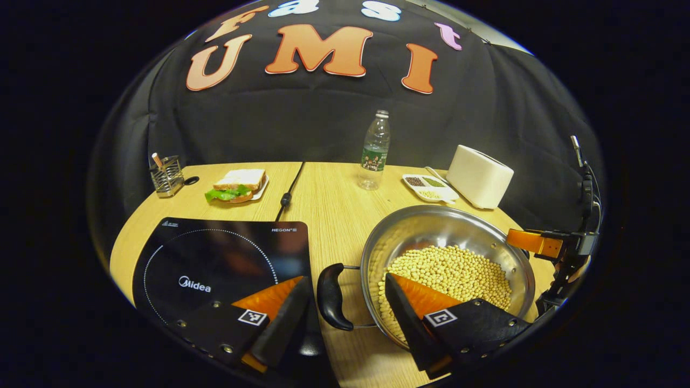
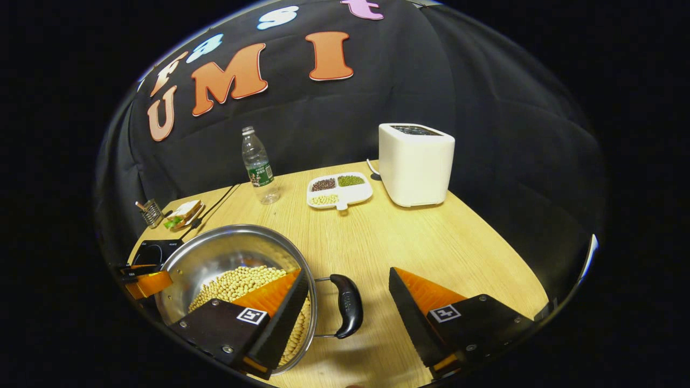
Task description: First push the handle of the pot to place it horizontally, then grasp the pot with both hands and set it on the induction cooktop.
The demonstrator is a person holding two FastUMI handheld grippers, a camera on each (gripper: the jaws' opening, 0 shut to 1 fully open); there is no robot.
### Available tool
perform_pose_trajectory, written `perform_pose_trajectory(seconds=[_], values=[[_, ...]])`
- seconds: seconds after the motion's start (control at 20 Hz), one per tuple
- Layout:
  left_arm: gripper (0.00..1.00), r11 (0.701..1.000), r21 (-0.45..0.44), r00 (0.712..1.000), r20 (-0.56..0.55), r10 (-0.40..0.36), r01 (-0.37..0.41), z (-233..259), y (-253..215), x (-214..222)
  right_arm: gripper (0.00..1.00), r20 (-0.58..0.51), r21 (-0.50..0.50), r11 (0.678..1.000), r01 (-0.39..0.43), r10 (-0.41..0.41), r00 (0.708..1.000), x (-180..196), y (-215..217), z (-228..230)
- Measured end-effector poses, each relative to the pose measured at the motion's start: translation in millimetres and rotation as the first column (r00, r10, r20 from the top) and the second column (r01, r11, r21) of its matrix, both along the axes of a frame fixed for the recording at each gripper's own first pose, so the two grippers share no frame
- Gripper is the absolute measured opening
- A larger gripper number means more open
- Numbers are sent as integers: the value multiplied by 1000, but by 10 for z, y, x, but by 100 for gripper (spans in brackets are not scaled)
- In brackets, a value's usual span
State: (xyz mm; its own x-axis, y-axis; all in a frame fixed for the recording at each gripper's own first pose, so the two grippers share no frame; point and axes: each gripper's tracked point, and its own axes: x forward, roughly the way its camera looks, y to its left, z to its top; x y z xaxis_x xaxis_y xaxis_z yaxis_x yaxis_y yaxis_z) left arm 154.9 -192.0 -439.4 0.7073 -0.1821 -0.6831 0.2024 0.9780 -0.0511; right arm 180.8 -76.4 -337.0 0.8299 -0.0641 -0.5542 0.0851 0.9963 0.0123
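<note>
Steel pot (image 1: pixel 447 253) of beans sits lower right in the left gripper view, beside the induction cooktop (image 1: pixel 215 269). I keep each hand-held gripper (image 1: pixel 345 312) (image 2: pixel 345 307) spread around a handle (image 1: pixel 331 296) (image 2: pixel 347 304), ready to pinch for lifting.

Bench (image 2: pixel 409 242): light wood.
Lower left: cooktop (image 1: pixel 215 269), pot (image 1: pixel 447 231).
Upper: sandwich plate (image 1: pixel 237 186), bottle (image 1: pixel 374 153), toaster (image 2: pixel 415 164), divided dish (image 2: pixel 339 191).

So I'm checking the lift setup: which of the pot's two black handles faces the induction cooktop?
The handle between the left gripper fingers; it lies beside the induction cooktop. The other handle faces open table, between the right gripper fingers.
</note>
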Motion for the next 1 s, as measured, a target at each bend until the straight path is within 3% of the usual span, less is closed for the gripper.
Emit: perform_pose_trajectory(seconds=[0.1, 0.3, 0.35, 0.4, 0.5, 0.55, 0.7, 0.9, 1.0], values=[[95, 1000, 8, 1000, -2, -14, 14, -26, -10, 6, 94, -25, 24, 1000, -13, 14, 1000, -19, 51, -61], [83, 999, 29, 1000, -21, 14, -14, -122, 70, 5, 93, -64, 44, 999, -19, 21, 998, -27, 79, -197], [71, 1000, 19, 1000, -24, 18, -17, -93, 74, 3, 92, -81, 48, 999, -17, 21, 997, -30, 87, -254], [63, 1000, 12, 1000, -27, 15, -15, -132, 49, 6, 90, -102, 62, 998, -22, 28, 994, -51, 111, -328], [62, 999, -16, 999, -38, 32, -32, -146, 23, -32, 78, -147, 109, 994, -22, 38, 988, -97, 164, -453], [62, 999, -14, 999, -47, 28, -29, -134, 8, -54, 64, -132, 127, 992, -22, 39, 990, -75, 164, -426], [63, 1000, -7, 996, -86, 11, -11, -223, -106, -105, 57, -136, 142, 990, -17, 36, 990, -66, 121, -416], [64, 992, -119, 991, -127, 32, -47, -293, -298, -90, 59, -126, 153, 988, 7, 12, 992, -85, 19, -378], [54, 988, -136, 991, -120, 61, -77, -249, -297, -45, 56, -118, 145, 989, 14, 3, 993, -103, -48, -383]])
